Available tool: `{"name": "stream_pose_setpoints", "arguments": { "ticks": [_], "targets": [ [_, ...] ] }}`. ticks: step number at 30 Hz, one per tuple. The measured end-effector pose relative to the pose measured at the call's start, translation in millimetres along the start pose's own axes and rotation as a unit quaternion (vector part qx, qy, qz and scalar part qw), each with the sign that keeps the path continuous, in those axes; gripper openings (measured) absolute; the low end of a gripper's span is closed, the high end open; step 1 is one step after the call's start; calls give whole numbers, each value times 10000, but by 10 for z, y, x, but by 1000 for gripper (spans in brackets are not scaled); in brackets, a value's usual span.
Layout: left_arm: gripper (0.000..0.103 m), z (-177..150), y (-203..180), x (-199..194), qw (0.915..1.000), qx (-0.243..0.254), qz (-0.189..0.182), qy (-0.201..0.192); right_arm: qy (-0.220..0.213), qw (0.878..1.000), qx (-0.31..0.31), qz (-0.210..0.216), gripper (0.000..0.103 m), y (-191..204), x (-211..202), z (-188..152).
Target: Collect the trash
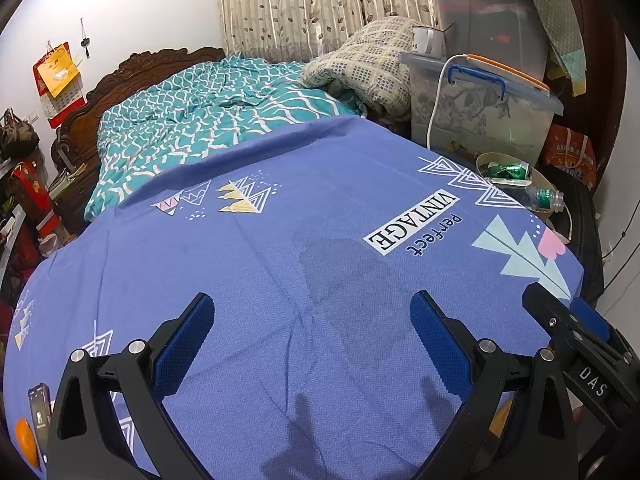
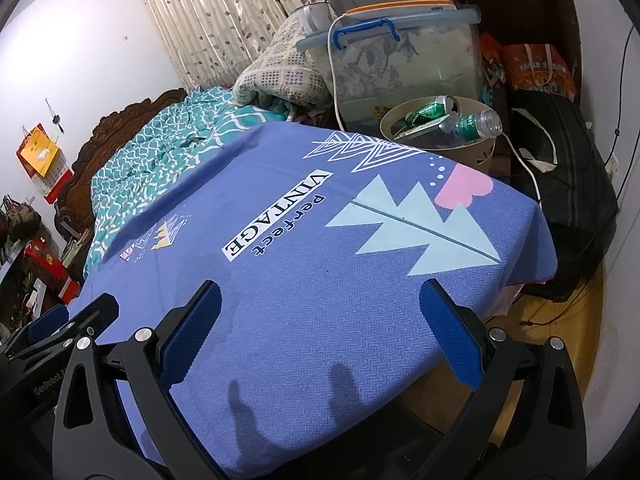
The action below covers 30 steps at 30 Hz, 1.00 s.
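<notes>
Trash sits gathered in a beige bin (image 2: pixel 472 152) past the far right corner of the bench (image 2: pixel 320 300), which is draped in a blue printed cloth: a crushed green can (image 2: pixel 434 107) and a clear plastic bottle (image 2: pixel 468 124) with a green label lie in it, the bottle's open neck poking over the rim. Both the left gripper (image 1: pixel 312 332) and the right gripper (image 2: pixel 320 320) hover over the near part of the cloth with jaws spread wide and nothing between them. At the near left edge of the bench lie a phone (image 1: pixel 39 408) and an orange (image 1: pixel 27 442), while a clear storage box (image 2: pixel 404 60) stands just behind the bin.
</notes>
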State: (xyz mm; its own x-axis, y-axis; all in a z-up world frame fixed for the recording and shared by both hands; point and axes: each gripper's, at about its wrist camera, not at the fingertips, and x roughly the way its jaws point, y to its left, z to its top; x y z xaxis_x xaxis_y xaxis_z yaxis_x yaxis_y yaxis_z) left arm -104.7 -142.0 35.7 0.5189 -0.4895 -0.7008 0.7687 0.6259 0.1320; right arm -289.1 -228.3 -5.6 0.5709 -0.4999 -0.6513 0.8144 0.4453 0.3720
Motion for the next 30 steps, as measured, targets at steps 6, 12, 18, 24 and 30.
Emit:
{"name": "stream_pose_setpoints", "arguments": {
  "ticks": [6, 12, 18, 24, 30],
  "targets": [
    [94, 10, 35, -14, 10000, -29, 1, -17, 0, 10000, -23, -1, 98, 9, -1, -4],
    [94, 12, 66, -14, 10000, -51, -6, -32, 7, 10000, -20, -1, 98, 11, -2, -3],
    [94, 19, 89, -21, 9999, -91, -70, -47, -18, 10000, -54, -4, 98, 32, -28, 13],
    [94, 27, 86, -37, 9999, -63, -125, -87, -55, 9999, -112, 2, 98, 54, -64, 77],
    [94, 14, 72, -40, 9996, -20, -271, -94, -189, 9996, -220, 29, 98, 100, -148, 101]
  ]
}}
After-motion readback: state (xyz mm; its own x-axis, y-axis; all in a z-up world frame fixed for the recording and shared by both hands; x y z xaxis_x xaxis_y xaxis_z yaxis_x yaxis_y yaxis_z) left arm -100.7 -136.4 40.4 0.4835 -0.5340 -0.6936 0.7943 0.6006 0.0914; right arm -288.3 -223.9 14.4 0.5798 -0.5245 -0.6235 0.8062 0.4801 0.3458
